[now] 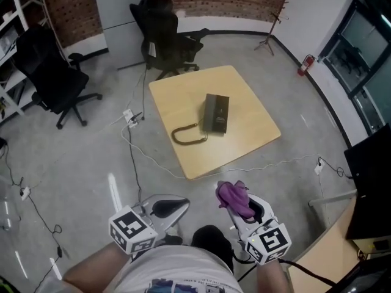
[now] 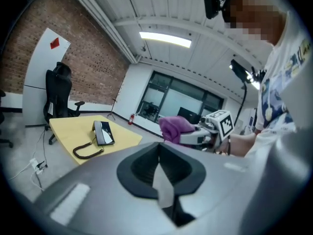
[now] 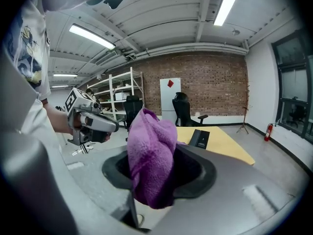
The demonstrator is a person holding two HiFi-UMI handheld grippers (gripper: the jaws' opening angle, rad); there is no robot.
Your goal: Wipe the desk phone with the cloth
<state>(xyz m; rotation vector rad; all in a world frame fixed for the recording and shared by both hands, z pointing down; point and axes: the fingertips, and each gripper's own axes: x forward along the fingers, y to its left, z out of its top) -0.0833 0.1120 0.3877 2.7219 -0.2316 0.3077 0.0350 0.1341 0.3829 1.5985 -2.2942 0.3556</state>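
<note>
Purple cloth (image 3: 151, 155) is clamped in the right gripper (image 1: 235, 201), bunched up and sticking out past the jaws. Left gripper (image 1: 173, 207) has its jaws together with nothing between them. Both are held low by the person's body over the concrete floor (image 1: 91, 176), well apart from the table (image 1: 250, 96).

Desk phone (image 1: 216, 113) lies flat near the middle of the table, dark against the light wood. Its coiled cord (image 1: 186, 136) loops off the phone's near end toward the table's near-left edge. It's too small here to tell whether a handset sits on the cradle.

Progress, as I read it:
- Cloth pickup is done and the grip looks solid.
- Approach is not done.
- Cloth and phone aren't touching, so no wiping yet.

What's left:
- Close in on the table.
- Bring the cloth down on the phone's top face.
- Stroke along the top, and likely the sides too.

Left gripper is free to pin the phone. It looks like a light unit on smooth wood, so it may slide under a stroke. Watch the cord: it could snag the cloth or drag the phone.

An office chair (image 1: 165, 38) stands beyond the table's far edge. A floor cable (image 1: 130, 154) runs past the table's left corner. Neither is in the wiping path, but the cable may matter on the walk-up.
</note>
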